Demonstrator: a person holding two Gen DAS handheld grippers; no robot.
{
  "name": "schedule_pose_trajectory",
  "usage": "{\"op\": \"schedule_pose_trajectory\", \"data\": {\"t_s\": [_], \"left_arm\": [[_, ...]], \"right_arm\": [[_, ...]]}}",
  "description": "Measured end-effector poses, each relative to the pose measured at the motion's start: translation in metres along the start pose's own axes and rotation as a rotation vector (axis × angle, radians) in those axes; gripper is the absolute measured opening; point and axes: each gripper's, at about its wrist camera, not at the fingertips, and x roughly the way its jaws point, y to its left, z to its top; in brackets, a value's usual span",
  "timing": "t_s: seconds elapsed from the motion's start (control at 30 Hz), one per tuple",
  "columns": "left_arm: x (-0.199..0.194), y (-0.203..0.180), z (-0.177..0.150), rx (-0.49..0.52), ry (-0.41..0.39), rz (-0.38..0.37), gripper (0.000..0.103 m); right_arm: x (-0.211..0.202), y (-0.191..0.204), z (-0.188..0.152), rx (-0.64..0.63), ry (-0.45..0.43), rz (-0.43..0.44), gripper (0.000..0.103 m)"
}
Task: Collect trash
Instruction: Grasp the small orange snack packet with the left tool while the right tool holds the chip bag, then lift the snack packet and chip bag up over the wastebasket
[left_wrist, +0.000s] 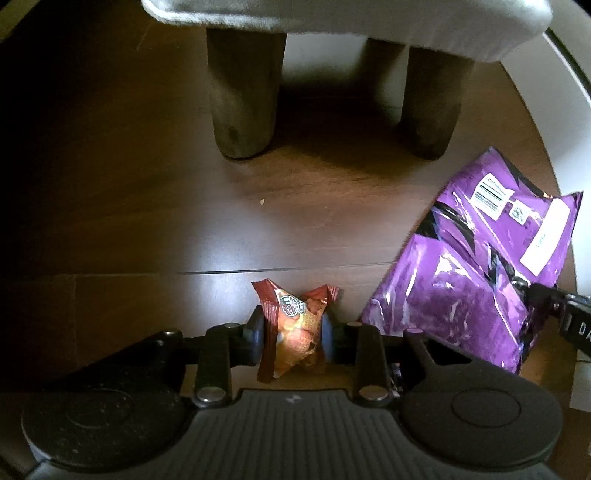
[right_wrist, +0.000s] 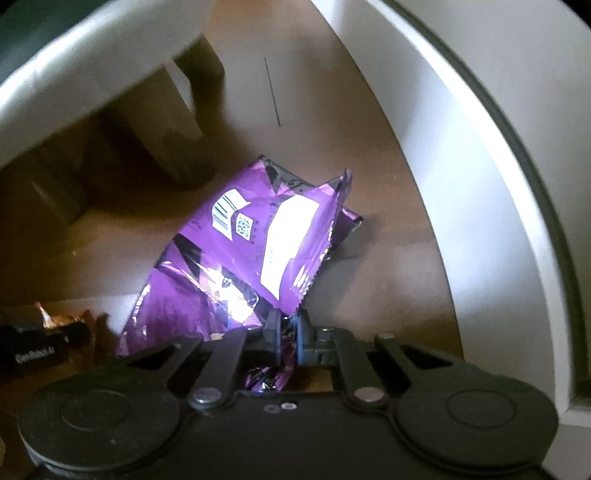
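My left gripper is shut on a small red and orange snack wrapper, held just above the dark wooden floor. My right gripper is shut on the lower edge of a crumpled purple foil chip bag. The purple bag also shows in the left wrist view, to the right of the small wrapper, with the right gripper's finger on its edge. The left gripper and its wrapper show at the left edge of the right wrist view.
A white upholstered seat on two dark round legs stands just ahead. A white skirting board runs along the right side. A small crumb lies on the floor.
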Motion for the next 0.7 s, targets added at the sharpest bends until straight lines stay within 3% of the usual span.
{"op": "schedule_pose_trajectory", "data": {"t_s": [0.37,0.7], "left_arm": [[-0.057,0.02,-0.005,-0.051,-0.08,-0.056,0.029],[-0.157,0.022,-0.004,-0.069,-0.19,-0.08,0.029]], "right_arm": [[-0.092,-0.011,0.002,-0.009,-0.157,0.038,0.005],[-0.221,-0.019,0.002,-0.045,-0.317,0.067,0.005]]}}
